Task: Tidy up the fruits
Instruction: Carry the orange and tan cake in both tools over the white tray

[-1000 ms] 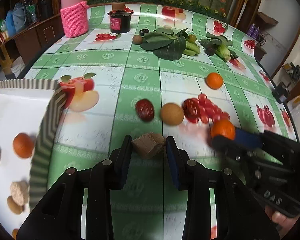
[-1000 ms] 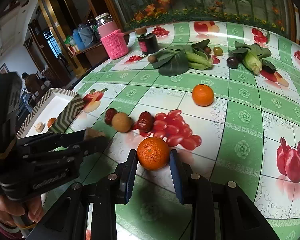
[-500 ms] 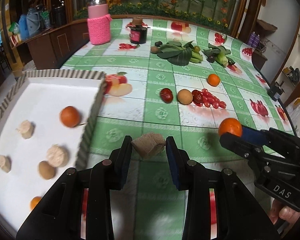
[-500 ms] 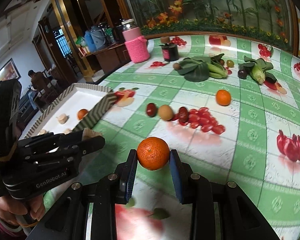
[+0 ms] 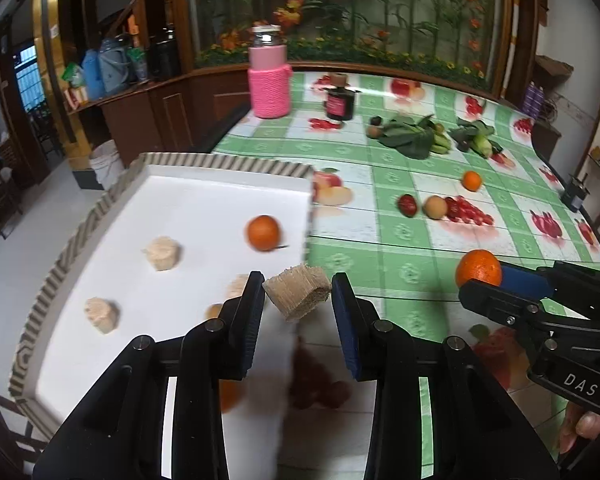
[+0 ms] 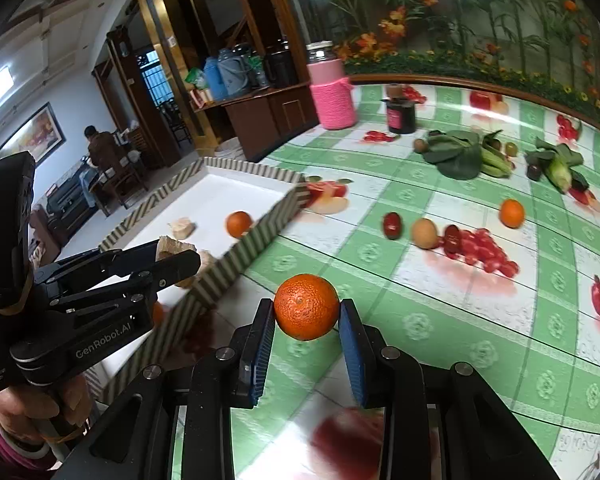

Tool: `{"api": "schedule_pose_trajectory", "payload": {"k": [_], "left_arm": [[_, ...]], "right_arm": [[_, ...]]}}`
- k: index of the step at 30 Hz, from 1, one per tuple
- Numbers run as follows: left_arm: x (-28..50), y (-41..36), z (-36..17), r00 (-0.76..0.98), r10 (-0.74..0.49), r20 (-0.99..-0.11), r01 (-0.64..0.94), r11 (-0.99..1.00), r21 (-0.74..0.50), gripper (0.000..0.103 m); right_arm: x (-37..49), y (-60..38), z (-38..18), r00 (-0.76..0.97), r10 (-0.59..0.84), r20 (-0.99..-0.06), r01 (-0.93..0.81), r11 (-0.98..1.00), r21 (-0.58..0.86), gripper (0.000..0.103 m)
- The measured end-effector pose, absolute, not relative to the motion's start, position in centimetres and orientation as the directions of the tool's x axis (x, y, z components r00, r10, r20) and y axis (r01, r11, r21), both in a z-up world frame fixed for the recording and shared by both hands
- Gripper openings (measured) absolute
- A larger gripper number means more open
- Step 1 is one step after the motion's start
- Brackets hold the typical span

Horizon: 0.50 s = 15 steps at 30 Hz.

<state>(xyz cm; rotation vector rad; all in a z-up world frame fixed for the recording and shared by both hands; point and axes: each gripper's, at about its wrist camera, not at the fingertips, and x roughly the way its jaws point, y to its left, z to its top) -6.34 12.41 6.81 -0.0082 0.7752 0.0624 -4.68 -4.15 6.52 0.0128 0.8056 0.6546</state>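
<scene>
- L gripper [image 5: 298, 300] clamps 1 tan fibrous chunk [image 5: 297, 295], above tray's near edge.
- R gripper [image 6: 306, 336] clamps 1 orange [image 6: 306, 306], over tablecloth.
- Tray [image 5: 220, 168]: 1 orange, approx 3 tan chunks visible.
- Green-check fruit-print tablecloth [image 6: 440, 280], wood cabinets behind.

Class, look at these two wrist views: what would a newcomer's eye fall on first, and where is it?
The bright orange clamped between the right gripper's fingers above the green checked table. Next, the tan fibrous chunk held in the left gripper at the near corner of the white tray, which already holds another orange.
</scene>
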Motion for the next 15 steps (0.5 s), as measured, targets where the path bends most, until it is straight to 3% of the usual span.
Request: {"api": "schedule_pose_trajectory", "payload": {"k": [15], "left_arm": [[-8.7,18.1,6.6,0.718,0.172,-0.675,-0.176,0.982,0.062,0.034]], "right_arm": [[-5.5,1.3,7.2,0.464,0.581,-0.669,-0.607,0.759,0.238,0.032]]}}
